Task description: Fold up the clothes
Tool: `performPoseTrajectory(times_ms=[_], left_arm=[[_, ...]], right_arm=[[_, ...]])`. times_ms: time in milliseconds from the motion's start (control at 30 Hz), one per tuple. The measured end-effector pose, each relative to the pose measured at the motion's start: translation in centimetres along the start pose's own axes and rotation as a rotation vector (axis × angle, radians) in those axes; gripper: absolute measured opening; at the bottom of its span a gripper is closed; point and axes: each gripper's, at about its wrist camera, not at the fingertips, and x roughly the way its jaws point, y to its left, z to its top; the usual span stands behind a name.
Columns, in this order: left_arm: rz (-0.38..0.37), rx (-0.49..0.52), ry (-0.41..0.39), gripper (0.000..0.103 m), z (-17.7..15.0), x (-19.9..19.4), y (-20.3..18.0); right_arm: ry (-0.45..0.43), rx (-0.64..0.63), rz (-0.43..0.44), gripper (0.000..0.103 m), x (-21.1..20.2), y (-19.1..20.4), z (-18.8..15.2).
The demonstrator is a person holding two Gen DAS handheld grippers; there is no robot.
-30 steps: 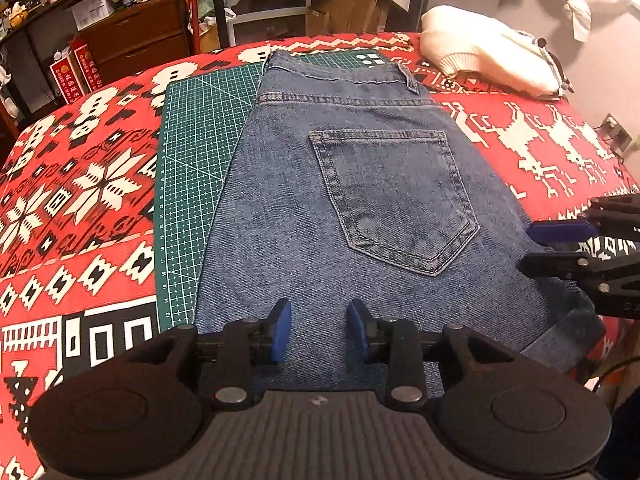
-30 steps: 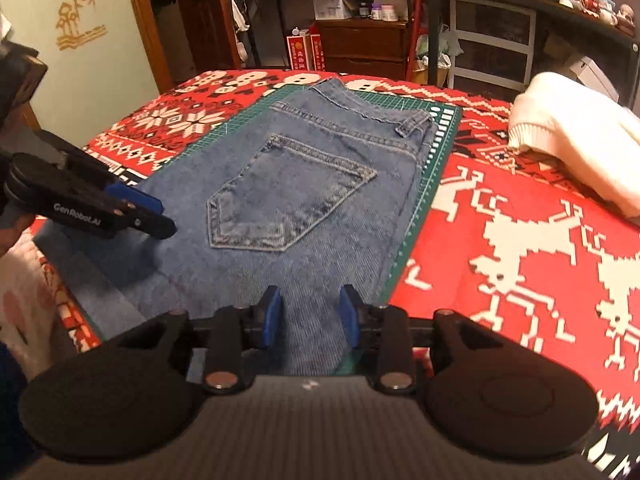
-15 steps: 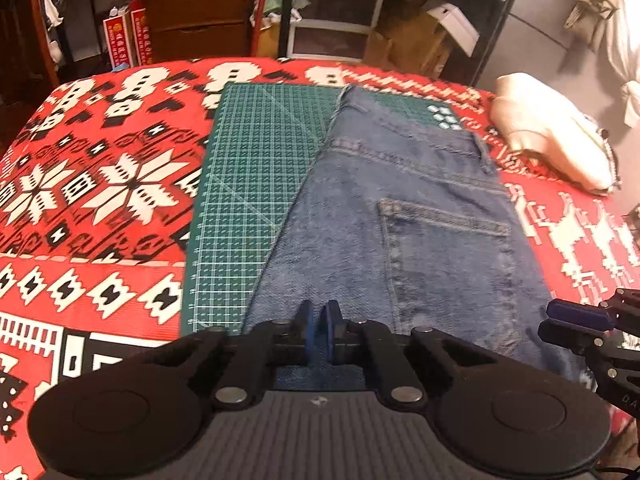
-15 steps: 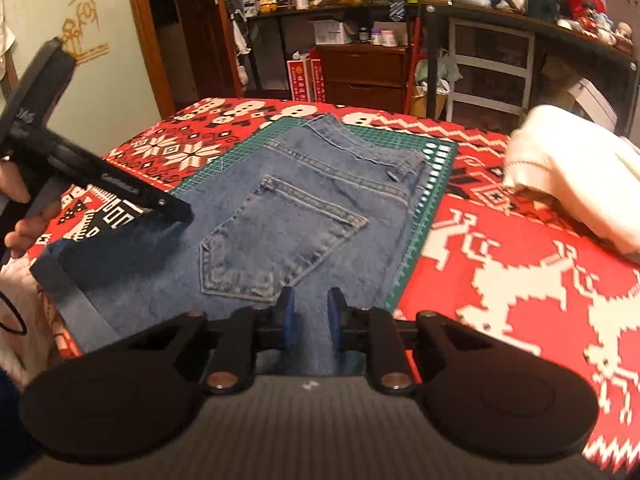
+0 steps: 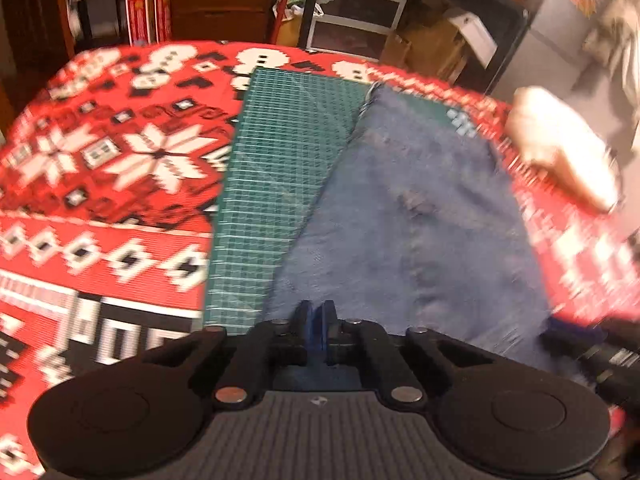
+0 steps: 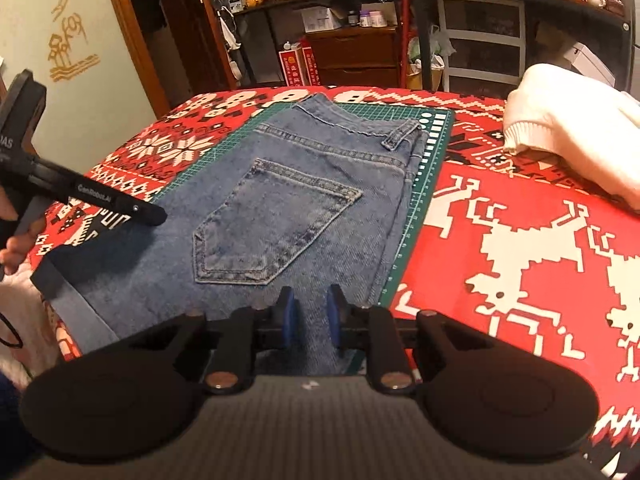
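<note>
Folded blue jeans (image 5: 400,220) (image 6: 300,200) lie back pocket up on a green cutting mat (image 5: 280,180) (image 6: 424,184). My left gripper (image 5: 316,320) is shut on their near left edge, pads almost touching with denim between. From the right wrist view the left gripper (image 6: 154,216) sits at the jeans' left side, where the cuffed hem curls up. My right gripper (image 6: 310,316) holds a narrow gap at the near right edge, denim filling it. In the blurred left wrist view the right gripper (image 5: 568,330) is at the lower right.
A red patterned blanket (image 5: 100,160) (image 6: 520,240) covers the bed. A white sweater (image 5: 560,152) (image 6: 572,128) lies at the far right. A hand (image 6: 16,240) holds the left gripper. Shelves, drawers and boxes stand beyond the far edge.
Both grippers closed over the last second: the left went from wide open to shut, the right narrowed, then held. The left wrist view has risen and swung left, now blurred.
</note>
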Motion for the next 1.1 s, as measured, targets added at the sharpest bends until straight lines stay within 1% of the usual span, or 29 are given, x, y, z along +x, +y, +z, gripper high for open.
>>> performPoseTrajectory(times_ms=[67, 133, 233, 267, 333, 667, 833, 933, 1000, 1100], left_arm=[[-0.085, -0.061, 0.011, 0.004, 0.7, 0.1, -0.2], [-0.106, -0.067, 0.012, 0.004, 1.2, 0.5, -1.0], [-0.066, -0.022, 0.027, 0.004, 1.6, 1.8, -2.5], [-0.04, -0.017, 0.044, 0.005, 1.6, 2.3, -2.6], [-0.033, -0.027, 0.041, 0.003, 1.4, 2.1, -2.1], [-0.001, -0.085, 0.018, 0.003, 0.5, 0.9, 0.7], [0.011, -0.138, 0.004, 0.003, -0.3, -0.2, 2.8], [0.049, -0.121, 0.0, 0.003, -0.8, -0.8, 3.4], [0.059, -0.117, 0.003, 0.003, -1.1, -1.1, 3.8], [0.053, -0.11, 0.019, 0.003, -1.6, -1.7, 4.1]], right_arm=[[-0.001, 0.011, 0.0, 0.019, 0.0, -0.2, -0.1], [-0.002, 0.033, 0.008, 0.019, -0.1, -0.4, -0.2], [-0.001, 0.057, 0.019, 0.019, -0.1, -0.8, -0.2], [-0.001, 0.061, 0.021, 0.019, -0.2, -0.9, -0.2], [0.0, 0.061, 0.021, 0.019, -0.1, -0.9, -0.1], [-0.004, 0.064, 0.028, 0.019, -0.2, -1.0, -0.3], [-0.005, 0.067, 0.029, 0.019, -0.1, -1.2, -0.3], [-0.005, 0.066, 0.029, 0.019, -0.1, -1.1, -0.3], [-0.005, 0.065, 0.027, 0.019, -0.1, -1.1, -0.2], [-0.004, 0.065, 0.025, 0.019, -0.1, -1.1, -0.2]])
